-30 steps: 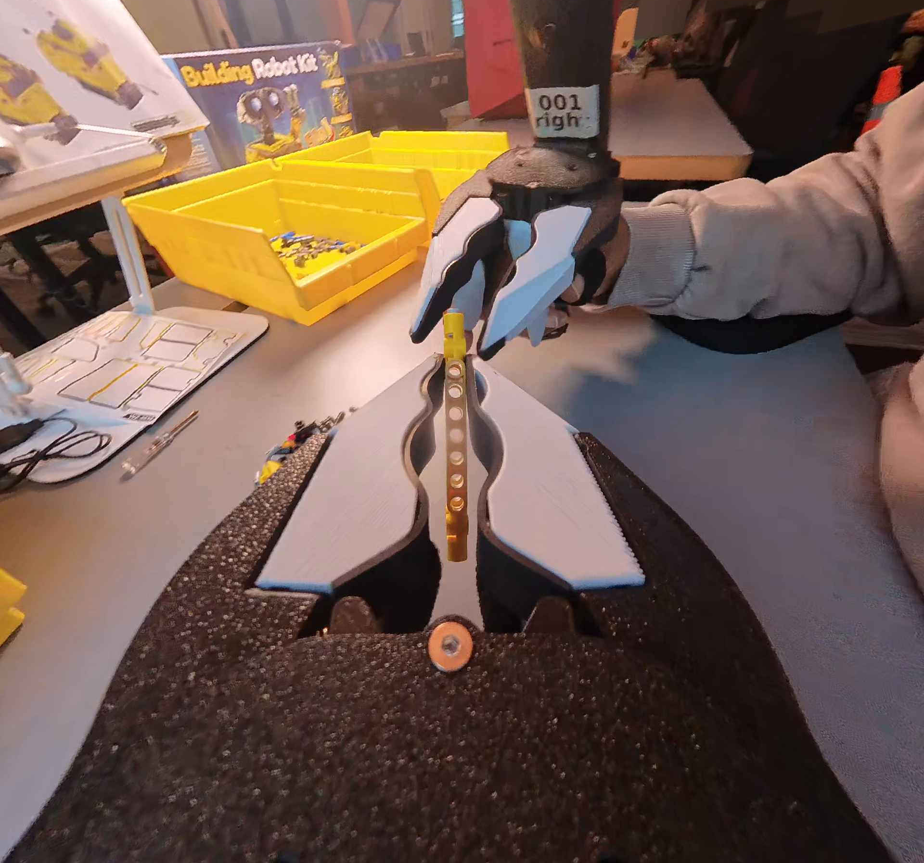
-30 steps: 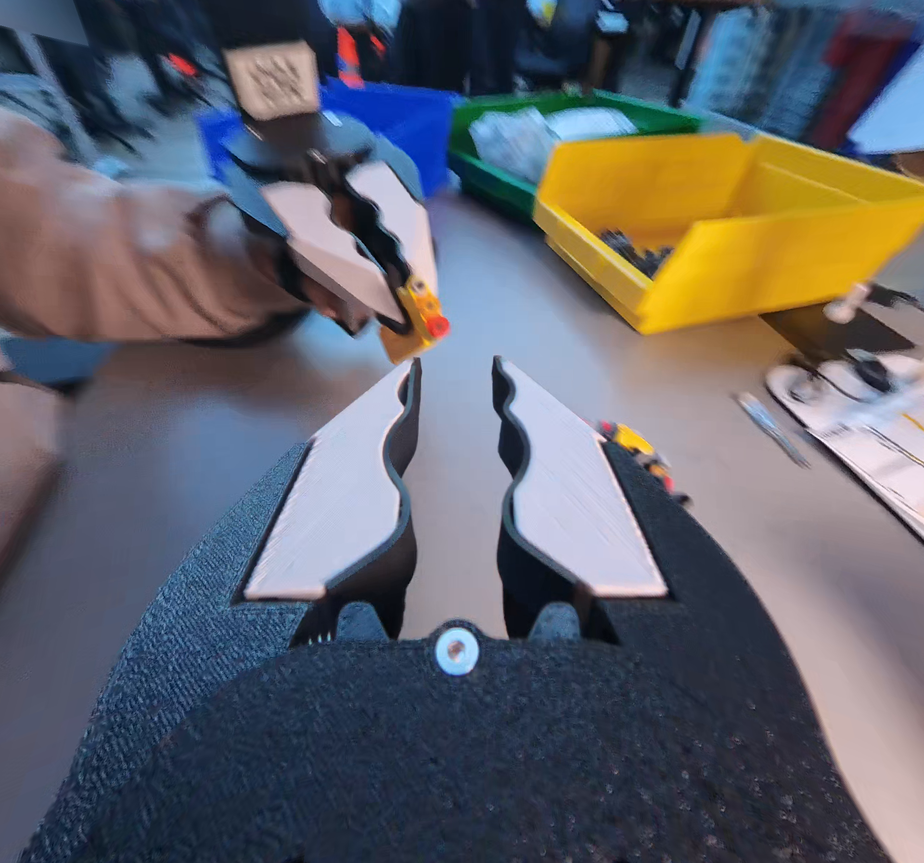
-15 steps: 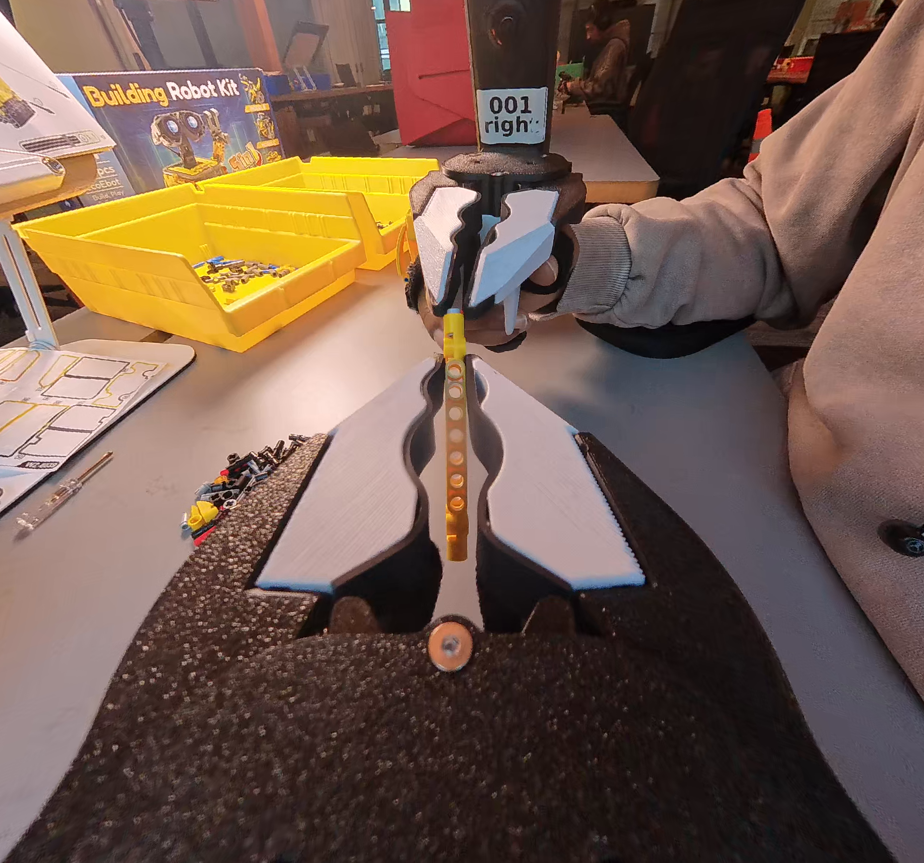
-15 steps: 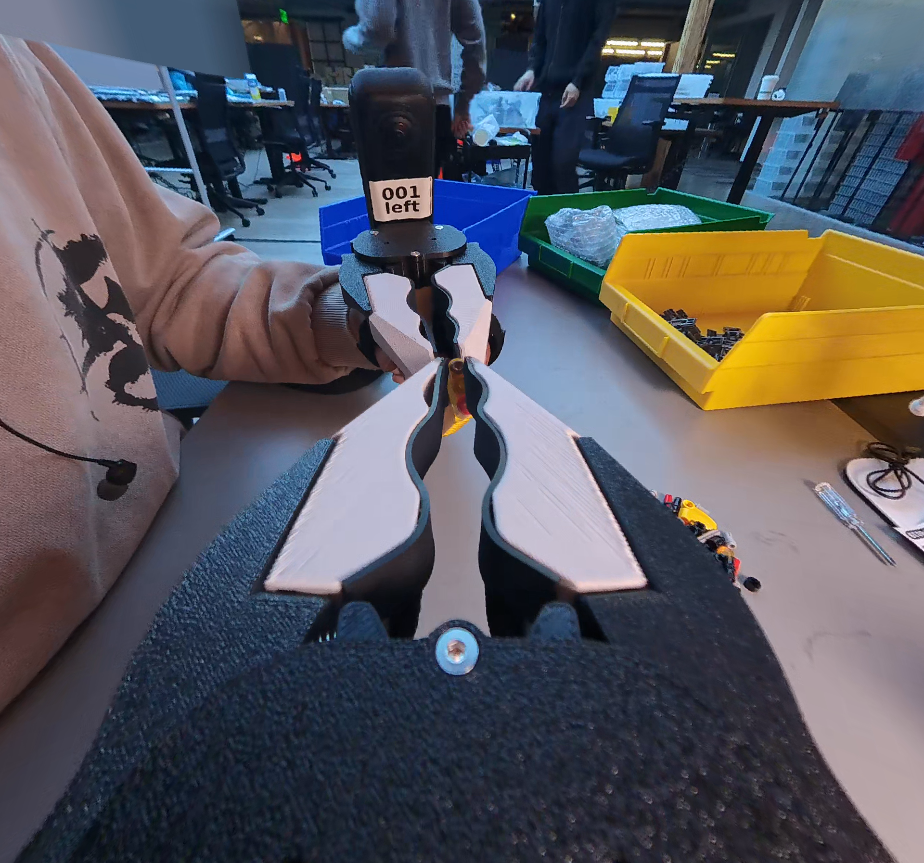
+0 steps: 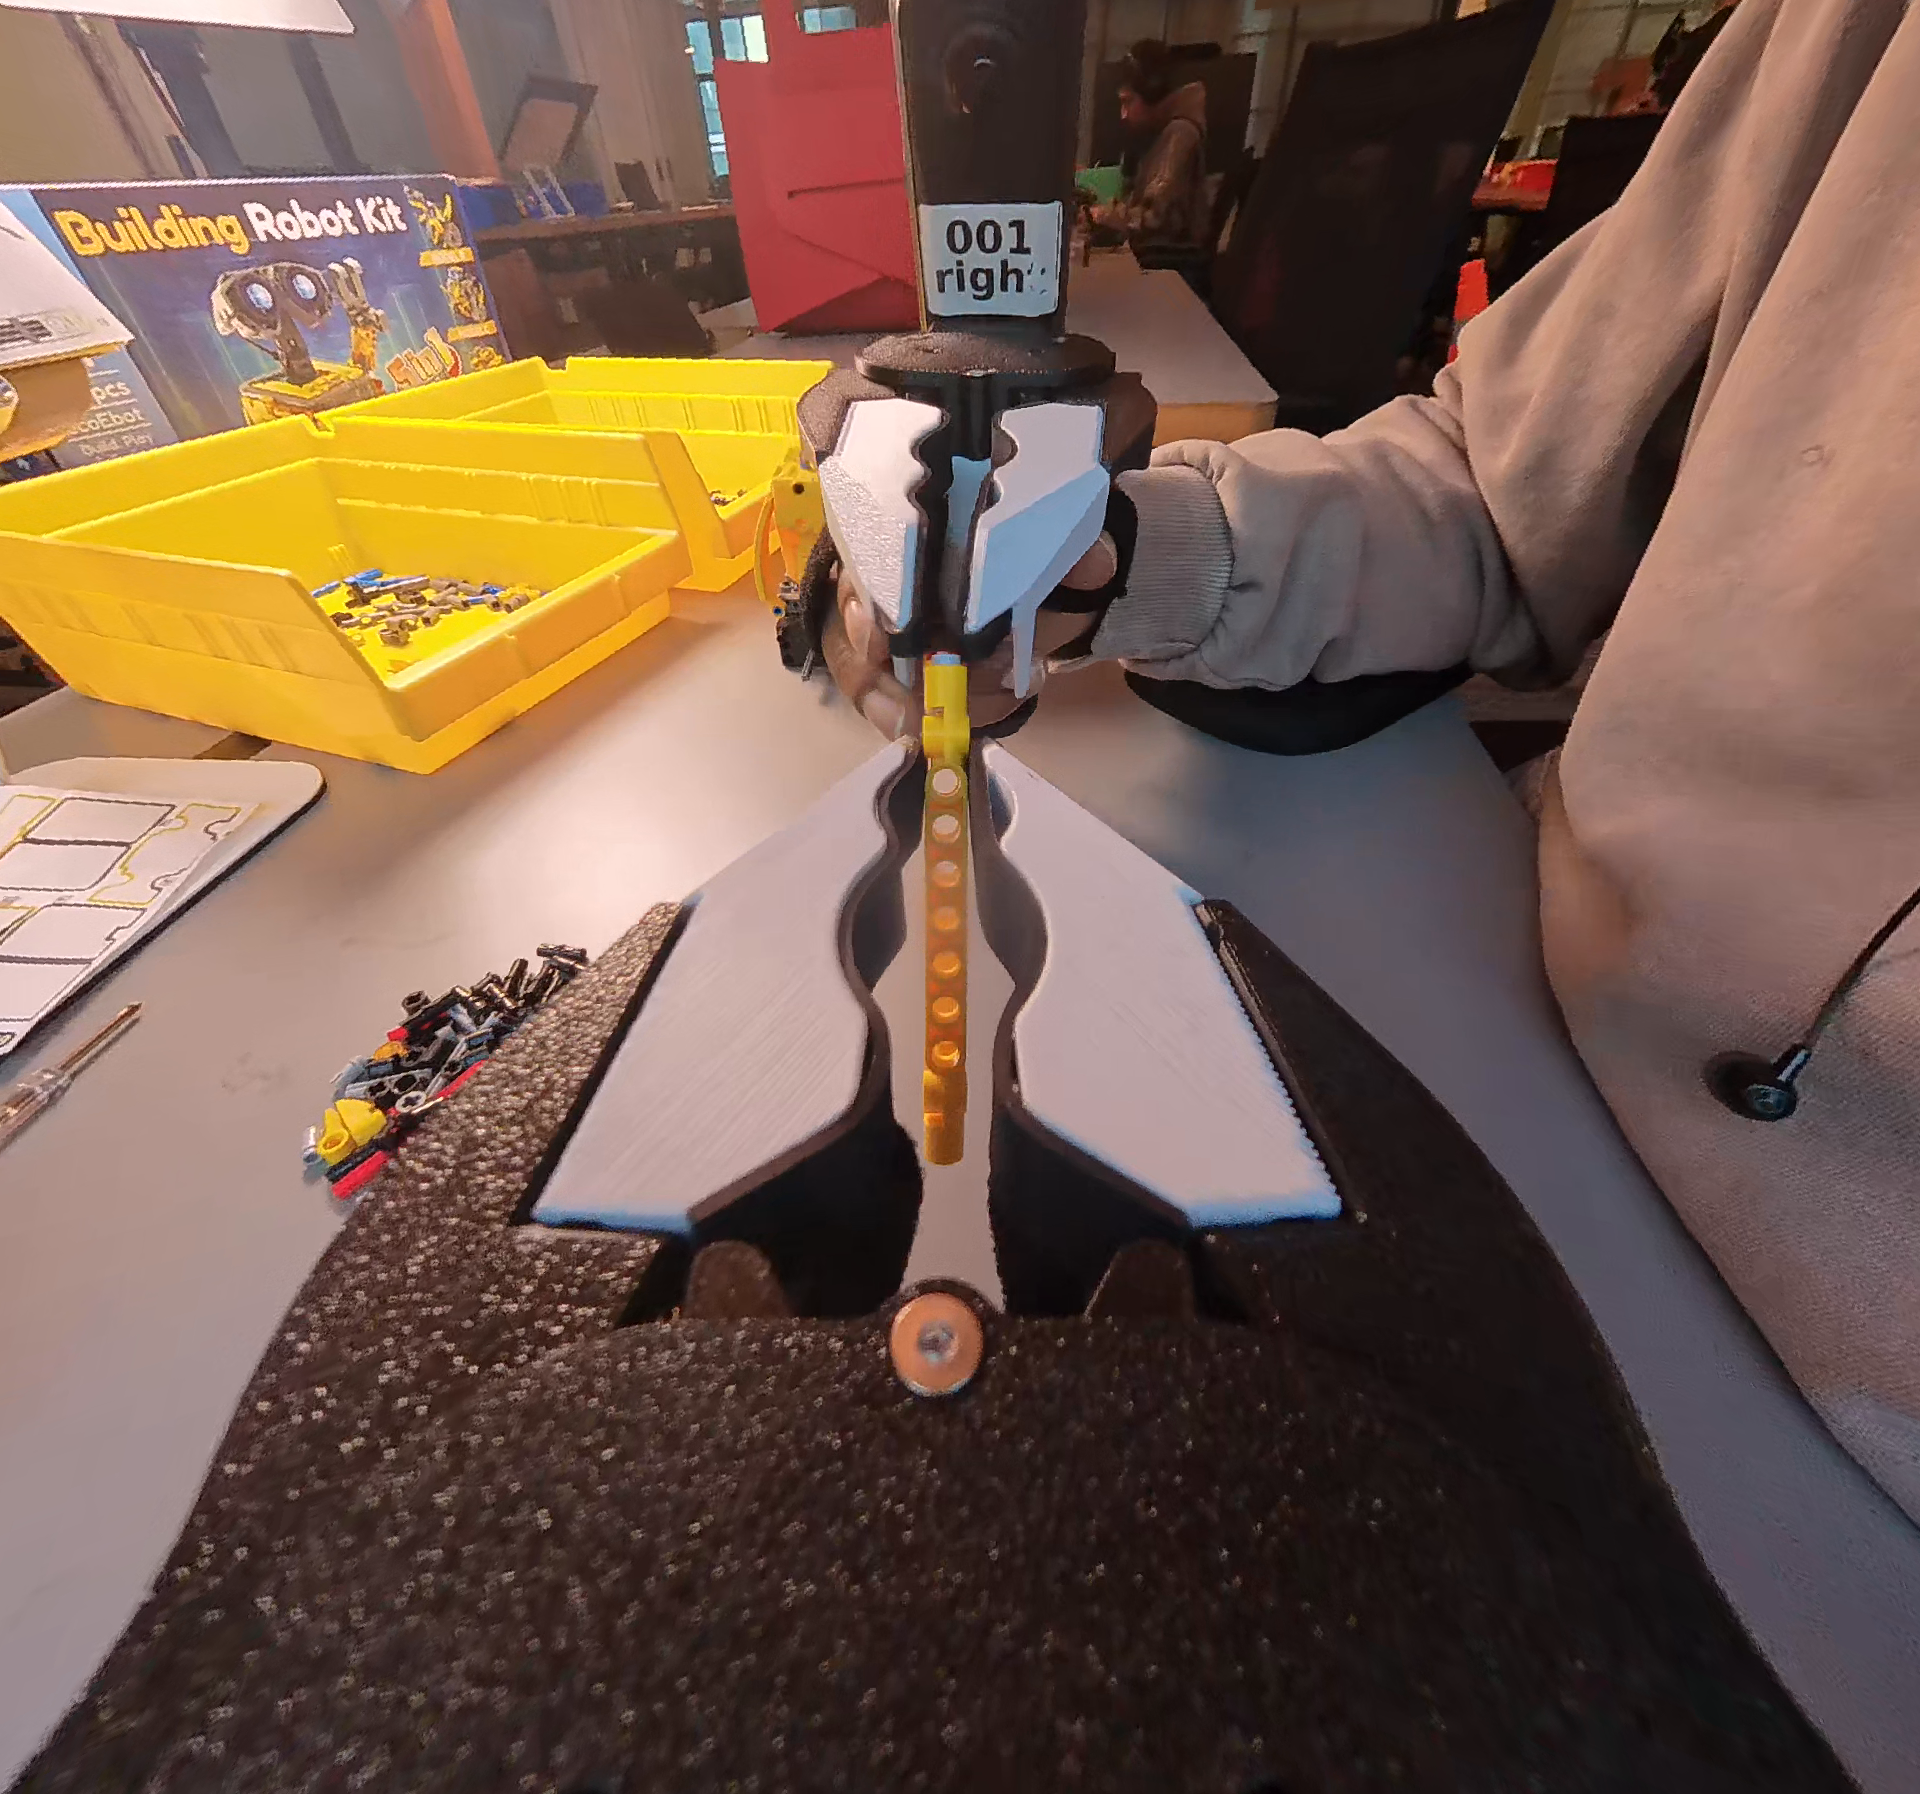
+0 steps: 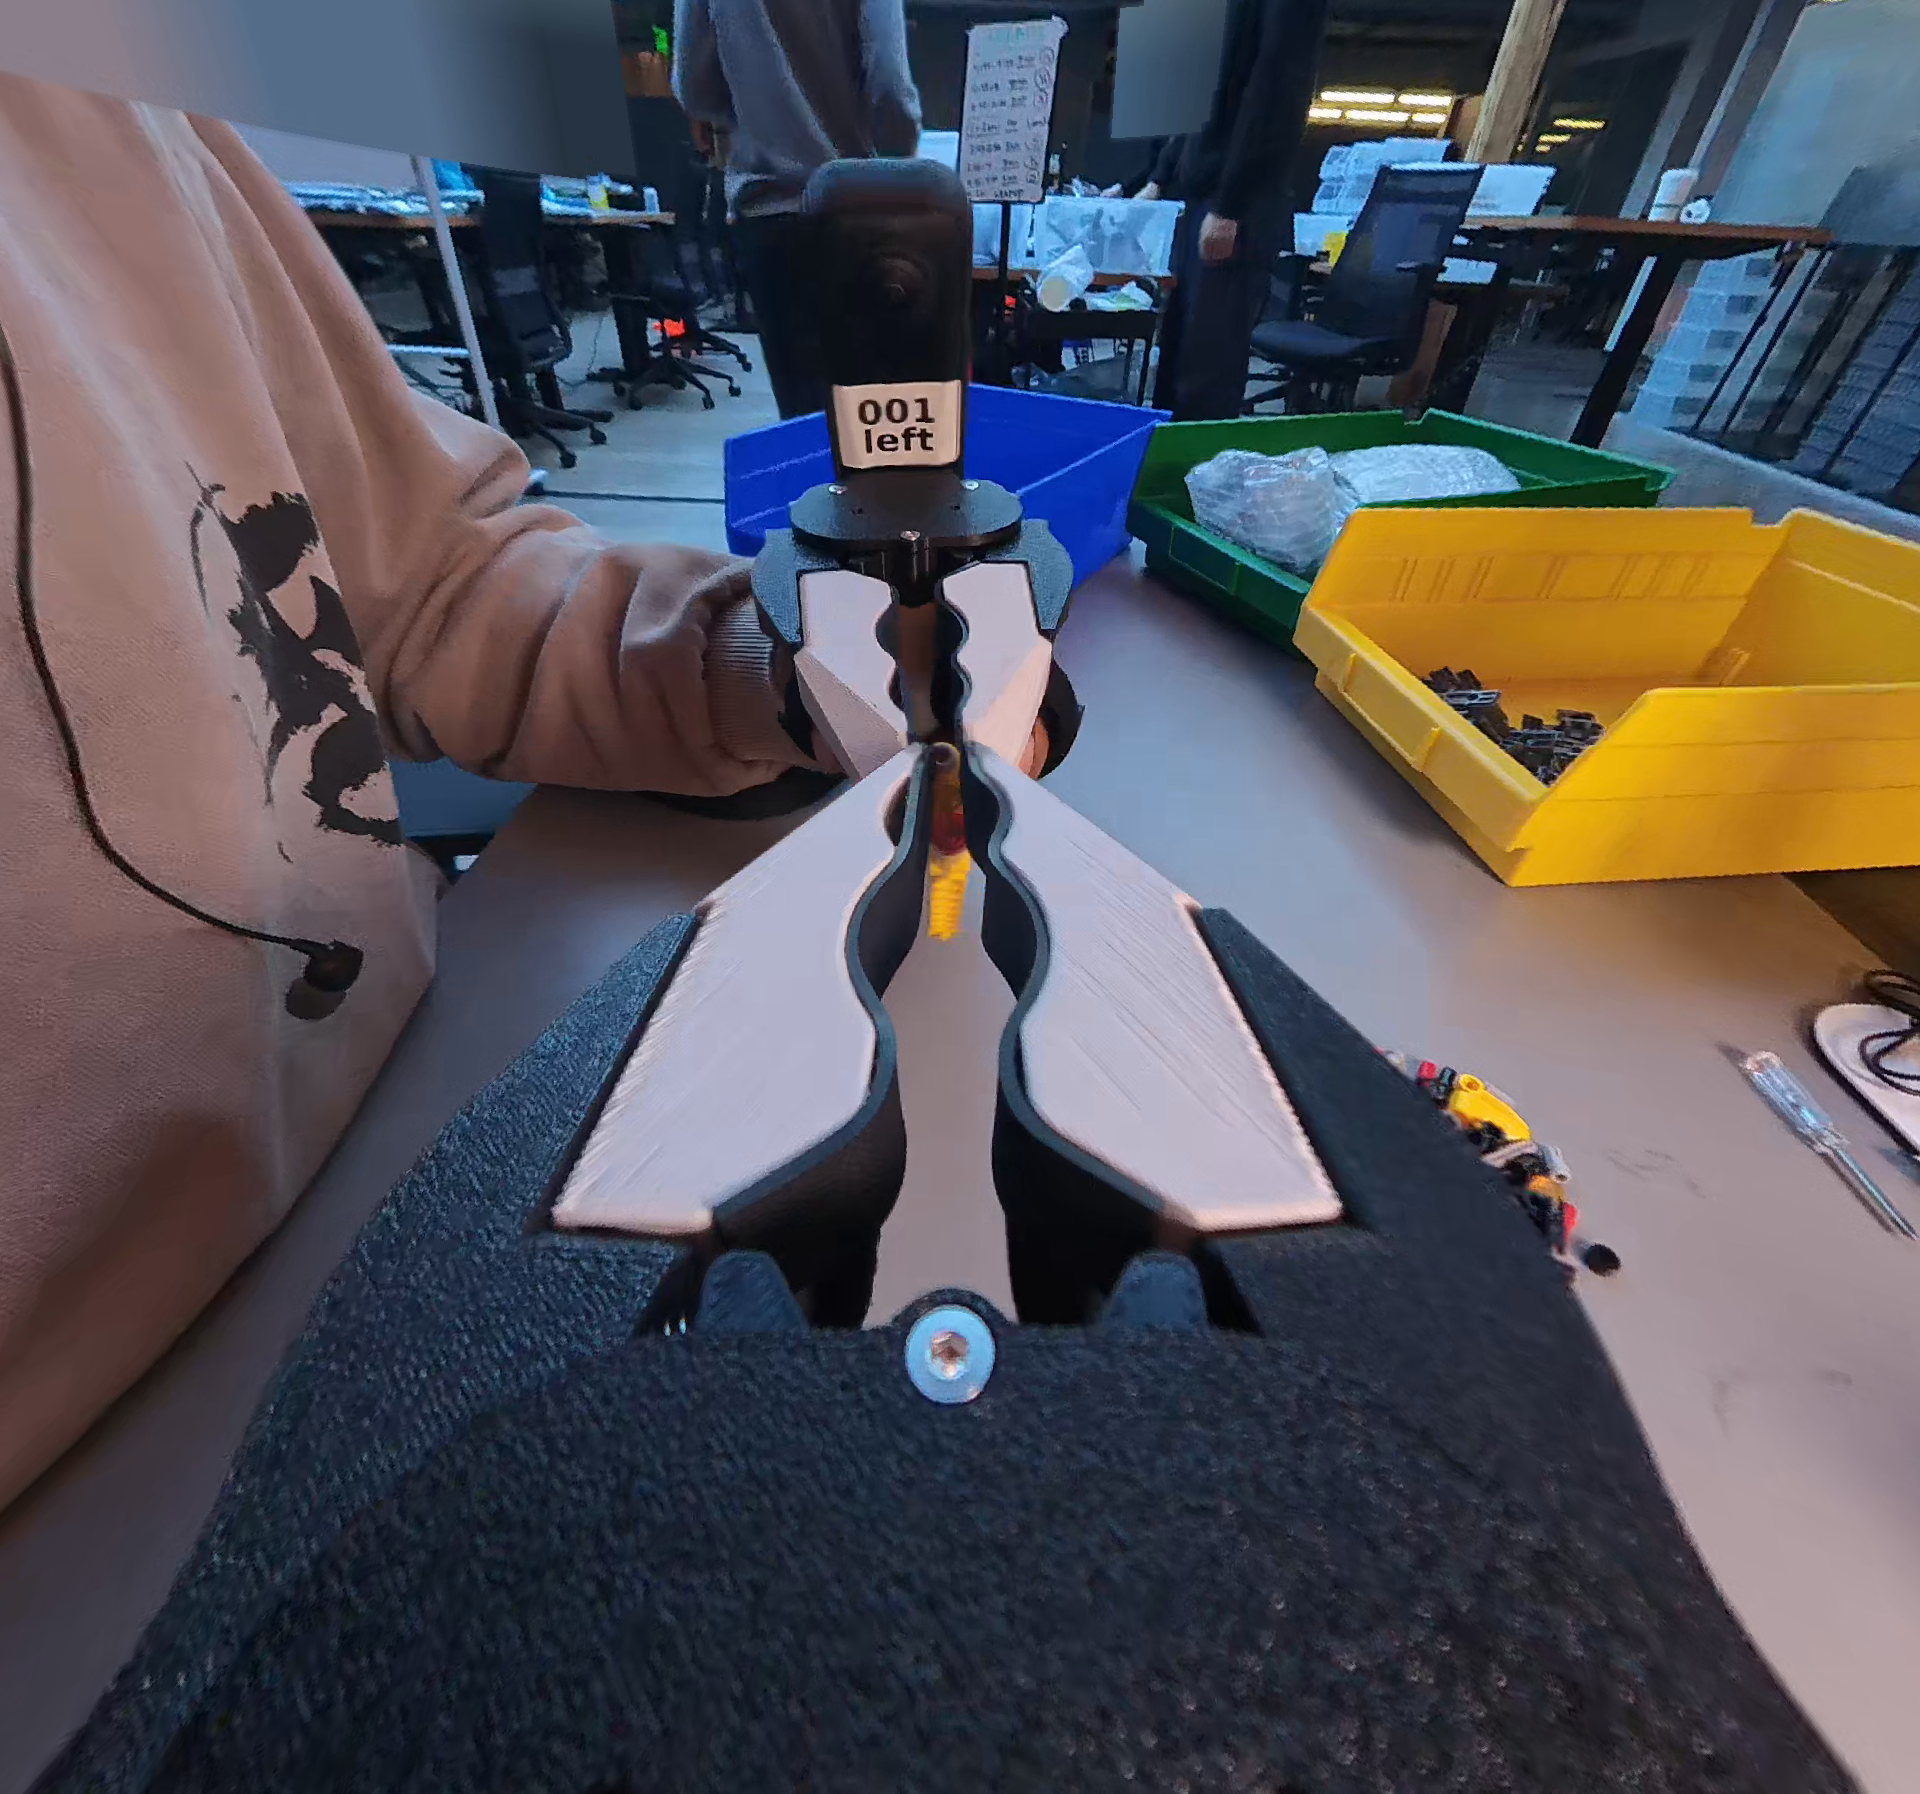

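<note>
The left gripper (image 5: 943, 768) has its jaws closed on a long yellow beam (image 5: 944, 955) with a row of round holes, which runs lengthwise between them and sticks out past their tips. Just beyond the beam's far end, the right gripper (image 5: 951, 648) faces back with its jaws close about that end; whether they grip it is unclear. Left of the beam, a pile of small parts (image 5: 436, 1048) lies on the grey counter (image 5: 1299, 809), with 2 yellow bins (image 5: 343, 549) farther left and beyond.
</note>
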The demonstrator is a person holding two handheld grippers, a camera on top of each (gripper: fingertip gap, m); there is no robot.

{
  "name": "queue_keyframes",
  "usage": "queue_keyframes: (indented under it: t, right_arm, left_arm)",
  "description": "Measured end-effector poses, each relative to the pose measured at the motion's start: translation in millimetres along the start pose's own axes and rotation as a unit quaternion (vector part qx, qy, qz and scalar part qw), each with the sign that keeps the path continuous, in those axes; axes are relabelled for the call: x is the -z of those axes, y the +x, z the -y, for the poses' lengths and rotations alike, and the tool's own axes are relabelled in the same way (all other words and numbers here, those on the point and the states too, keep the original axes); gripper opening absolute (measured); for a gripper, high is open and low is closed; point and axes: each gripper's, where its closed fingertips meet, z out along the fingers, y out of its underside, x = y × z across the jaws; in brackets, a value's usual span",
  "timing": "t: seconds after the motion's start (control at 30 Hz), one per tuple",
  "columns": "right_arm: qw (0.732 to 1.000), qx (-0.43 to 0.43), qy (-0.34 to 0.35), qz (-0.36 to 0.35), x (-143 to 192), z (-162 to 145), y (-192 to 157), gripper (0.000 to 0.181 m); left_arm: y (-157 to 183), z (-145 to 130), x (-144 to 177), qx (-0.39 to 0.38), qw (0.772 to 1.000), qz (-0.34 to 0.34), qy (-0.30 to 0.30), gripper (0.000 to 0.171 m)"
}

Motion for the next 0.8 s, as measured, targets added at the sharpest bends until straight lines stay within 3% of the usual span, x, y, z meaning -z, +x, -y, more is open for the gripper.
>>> queue_keyframes:
  t: [0.8]
  right_arm:
    - [1.0,-0.001,-0.004,0.022,-4.9,-4.1,-12.1,0.007]
  left_arm:
    - [11.0,5.7,-2.3,0.022,0.999,-0.031,0.009,0.007]
